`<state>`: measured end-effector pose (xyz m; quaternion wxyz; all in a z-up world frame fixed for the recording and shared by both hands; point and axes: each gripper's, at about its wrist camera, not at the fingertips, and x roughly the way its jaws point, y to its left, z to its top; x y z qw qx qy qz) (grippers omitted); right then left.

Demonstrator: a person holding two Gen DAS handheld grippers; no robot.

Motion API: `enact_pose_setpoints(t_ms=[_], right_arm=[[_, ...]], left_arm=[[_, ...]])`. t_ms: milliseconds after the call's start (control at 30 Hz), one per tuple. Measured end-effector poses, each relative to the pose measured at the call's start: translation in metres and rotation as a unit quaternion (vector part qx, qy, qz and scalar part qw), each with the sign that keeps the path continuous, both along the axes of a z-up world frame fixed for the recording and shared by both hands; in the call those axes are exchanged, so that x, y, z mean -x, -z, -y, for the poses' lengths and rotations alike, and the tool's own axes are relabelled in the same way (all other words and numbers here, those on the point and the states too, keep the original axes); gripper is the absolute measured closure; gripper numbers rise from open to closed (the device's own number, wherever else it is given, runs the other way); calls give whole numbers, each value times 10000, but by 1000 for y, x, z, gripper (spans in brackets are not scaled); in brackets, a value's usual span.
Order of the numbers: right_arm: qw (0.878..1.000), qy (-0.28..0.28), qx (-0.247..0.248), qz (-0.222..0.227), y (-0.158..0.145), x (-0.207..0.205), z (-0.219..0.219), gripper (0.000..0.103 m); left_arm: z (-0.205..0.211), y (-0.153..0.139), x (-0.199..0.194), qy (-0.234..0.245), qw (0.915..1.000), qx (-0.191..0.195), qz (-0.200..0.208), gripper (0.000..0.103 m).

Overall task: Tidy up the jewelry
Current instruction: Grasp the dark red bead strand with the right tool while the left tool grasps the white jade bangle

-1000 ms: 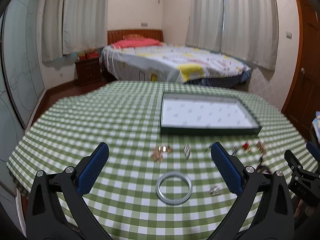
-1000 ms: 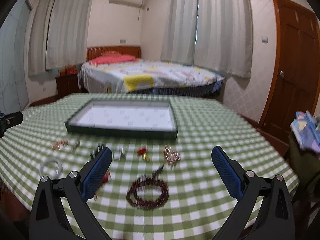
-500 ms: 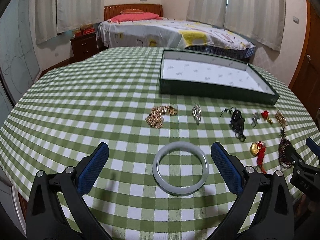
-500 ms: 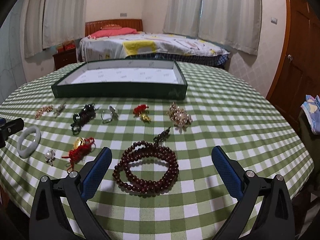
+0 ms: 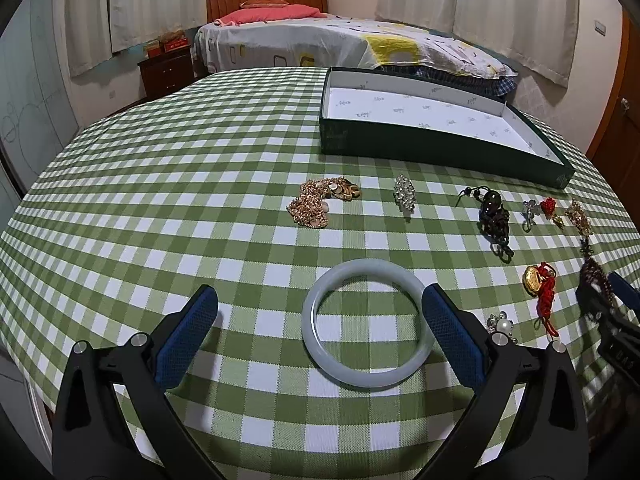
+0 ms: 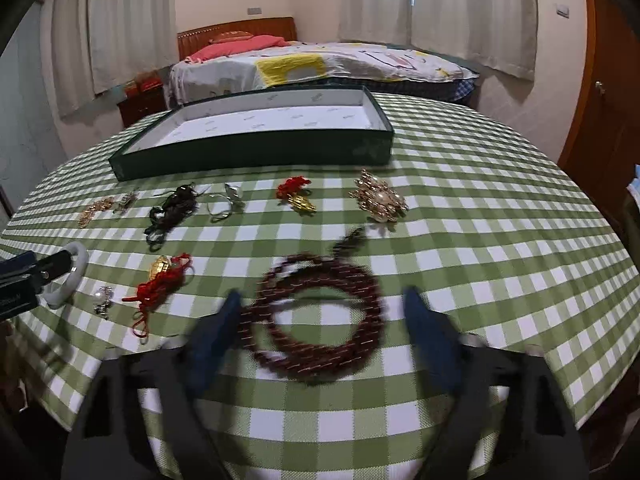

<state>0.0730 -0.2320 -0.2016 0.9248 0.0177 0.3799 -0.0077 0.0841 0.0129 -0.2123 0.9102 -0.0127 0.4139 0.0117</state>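
Lying on the desk (image 5: 160,184), under its green-and-white checked cloth, a row of small jewelry is seen in front of the green tray (image 5: 420,142), which is lined in white. Nearest the tray's left end, a gold chain (image 5: 320,200) and a crystal brooch (image 5: 404,193) are found; a black cord piece (image 5: 496,216) and a red knot charm (image 6: 296,194) lie further right, with a pearl brooch (image 6: 378,200) beyond. Well in front of the tray, a pale, smooth, glossy bangle (image 5: 368,324) lies flat between the spread fingers of the left hand-held gripper (image 5: 320,336), its right rim just beside one blue pad. A dark red bead bracelet (image 6: 320,316), coiled in loops and blurred, is framed by the right hand-held gripper (image 6: 324,332), whose fingers are held wide apart.
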Motion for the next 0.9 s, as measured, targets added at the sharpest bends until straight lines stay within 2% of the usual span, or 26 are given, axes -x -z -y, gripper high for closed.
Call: enact_pose_setpoints(t_ms=[33,200,267,300,433,500,700,900], right_arm=[[10000,-49,-42,16,-1,0,0,47],[9997,-238,-77,30,-2,2,-6,63],[9993,-354,-131,27,-3,2,-8,76],[9991,-397,-131,23,-3,2,-10,78],[9990,-430,-97,27,-4,1,-12,79],[9990,-434,-128,27,-4,1,-12,79],[9989,-444,-175,31,-4,1,-11,79],[9988,-448,-176,33,-4,1,-10,79]], left_arm=[[0,1,0,-3,10000,4,-20,3],[-5,8,-3,-64,9998,103,-176,3],[-4,8,-3,-56,9998,56,-187,3],[-3,8,-3,-54,9998,43,-191,3],[-2,7,-4,-27,9996,11,-275,3],[-3,5,-4,-33,9994,151,-294,3],[6,-9,6,31,10000,8,45,3],[16,3,3,227,9995,-112,-205,3]])
